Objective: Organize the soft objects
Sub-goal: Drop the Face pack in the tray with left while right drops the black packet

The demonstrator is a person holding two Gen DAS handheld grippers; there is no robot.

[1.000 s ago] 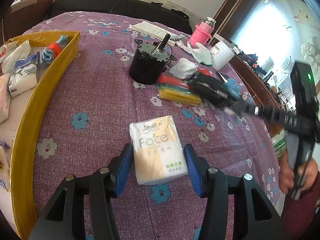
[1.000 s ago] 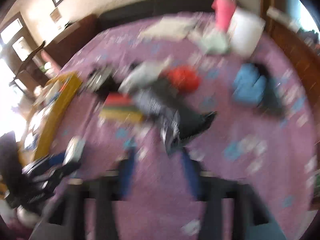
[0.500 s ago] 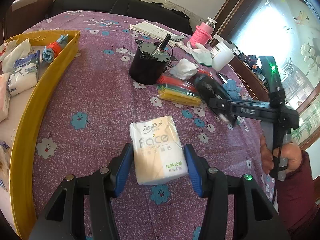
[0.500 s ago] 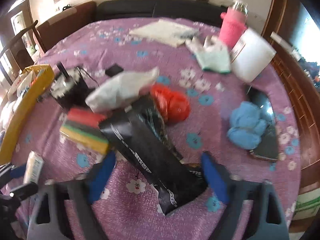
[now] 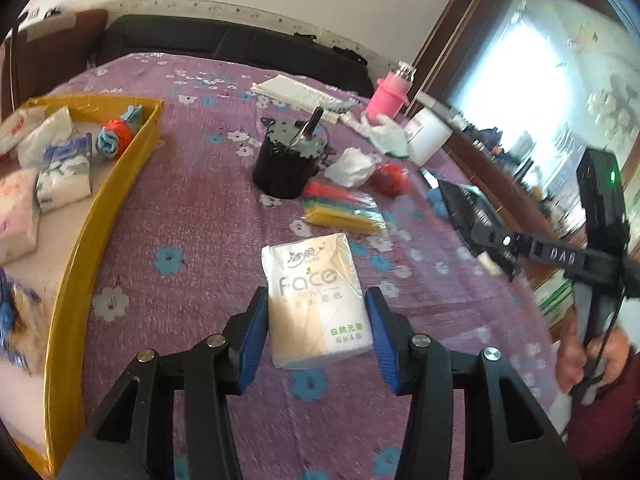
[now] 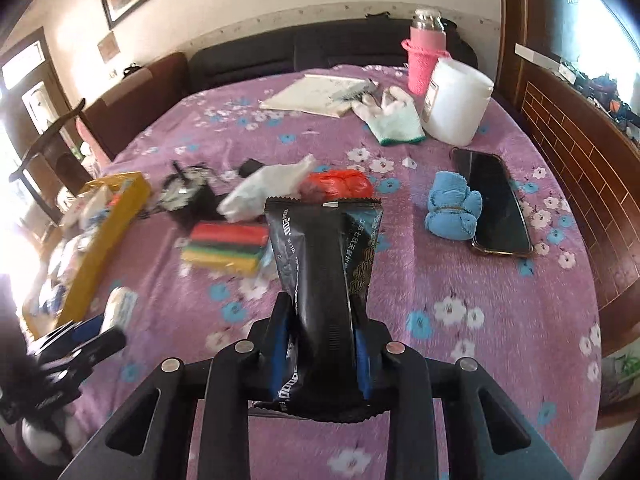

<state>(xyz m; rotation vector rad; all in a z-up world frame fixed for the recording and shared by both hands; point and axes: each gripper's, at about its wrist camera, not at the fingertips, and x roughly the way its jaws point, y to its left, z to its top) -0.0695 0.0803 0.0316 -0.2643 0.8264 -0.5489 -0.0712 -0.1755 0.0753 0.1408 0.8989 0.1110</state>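
The right tongs (image 6: 322, 334) clamped one black foil pouch (image 6: 322, 276) above the purple floral surface (image 6: 460, 280). The left tongs (image 5: 316, 326) stood wide around one white-and-beige tissue pack (image 5: 316, 300) lying beside the yellow tray (image 5: 100, 216), which held several packs.

right tool (image 6: 320, 336) closed, black pouch (image 6: 324, 264) lifted

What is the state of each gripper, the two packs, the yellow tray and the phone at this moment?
left gripper: open, its fingers on either side of the tissue pack.
tissue pack: lying flat on the tablecloth.
right gripper: shut on the black pouch.
black pouch: clamped, squeezed narrow.
yellow tray: holds tissue packs.
phone: lying flat, screen dark.
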